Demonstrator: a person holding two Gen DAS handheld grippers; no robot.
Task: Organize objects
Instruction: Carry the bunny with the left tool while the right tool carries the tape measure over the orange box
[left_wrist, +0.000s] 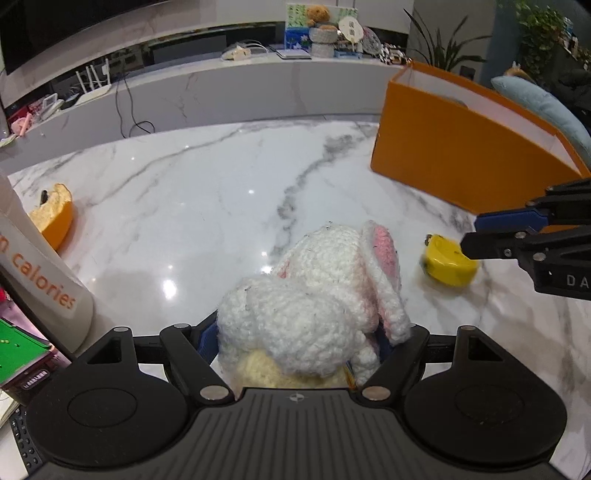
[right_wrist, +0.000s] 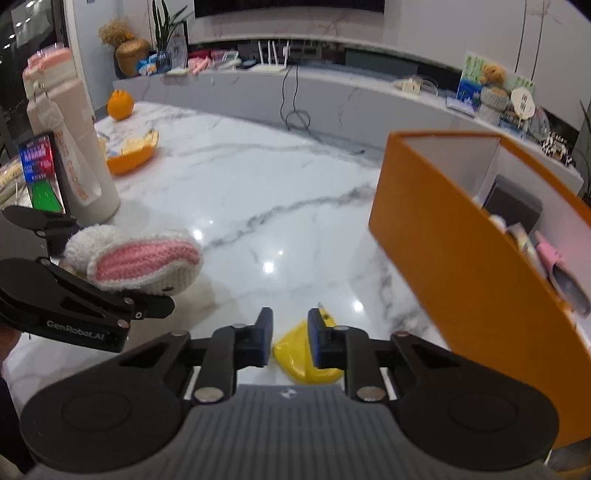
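Clamped in the left hand-held gripper (left_wrist: 295, 343), a crocheted white bunny (left_wrist: 314, 295) hangs above the counter (left_wrist: 184, 206). Right hand-held gripper (right_wrist: 290, 339), open, straddles a yellow toy (right_wrist: 295, 354). Orange bag (right_wrist: 461, 258) already holds items; both toys remain outside.

— What's the room like?
— A white marble bench (left_wrist: 207, 177) with grey veins, shiny with lamp glare. Behind it runs a long marble ledge (right_wrist: 332, 92) along the wall.
— Anything above it?
— A dark screen (right_wrist: 288, 7), probably a television. Leafy plants (left_wrist: 443, 48) stand at the far corner.
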